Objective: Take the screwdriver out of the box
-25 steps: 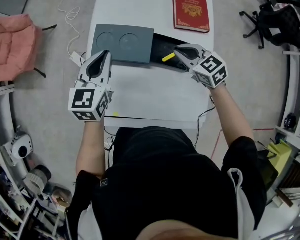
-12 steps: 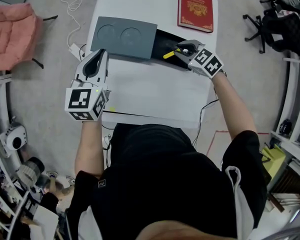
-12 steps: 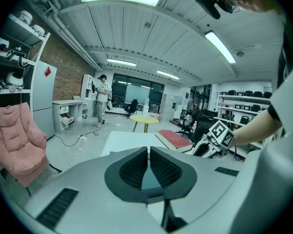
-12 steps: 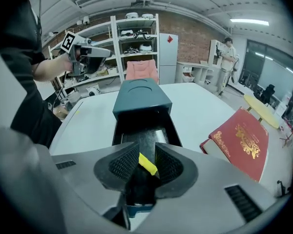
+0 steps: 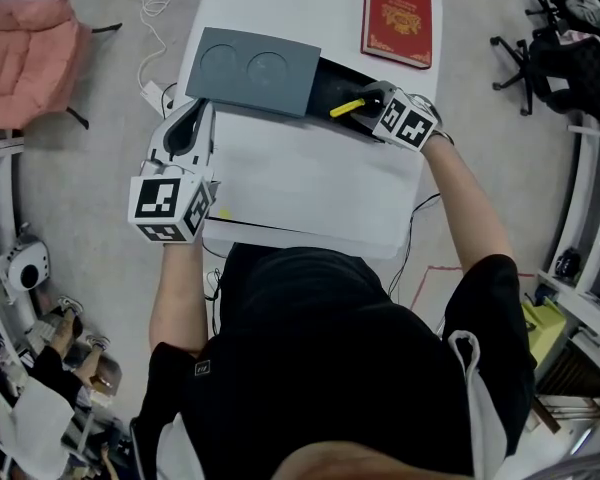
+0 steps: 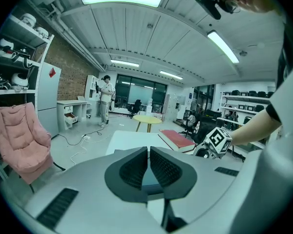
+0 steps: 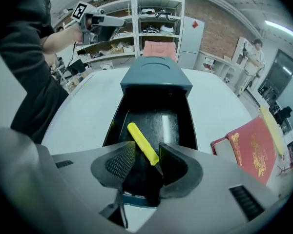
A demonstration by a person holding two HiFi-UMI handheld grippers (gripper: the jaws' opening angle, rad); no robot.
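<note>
A yellow-handled screwdriver [image 5: 347,107] lies in the open black box [image 5: 325,86], whose grey-blue lid [image 5: 252,71] is slid off to the left. My right gripper [image 5: 365,101] points steeply down into the box. Its jaws are opening. In the right gripper view the screwdriver [image 7: 142,143] lies slanted between the jaws of the right gripper [image 7: 146,157], its dark tip end by the right jaw; the pads do not clamp it. My left gripper [image 5: 195,118] hovers at the table's left edge beside the lid, shut and empty [image 6: 149,152].
A red book [image 5: 396,16] lies on the white table [image 5: 310,183] behind the box. A pink chair [image 5: 30,58] and cables are on the floor to the left. Office chairs and shelves stand at the right.
My right gripper has dropped down into the box over the screwdriver, tilting more steeply, and its jaws have spread apart. The left gripper has barely shifted.
</note>
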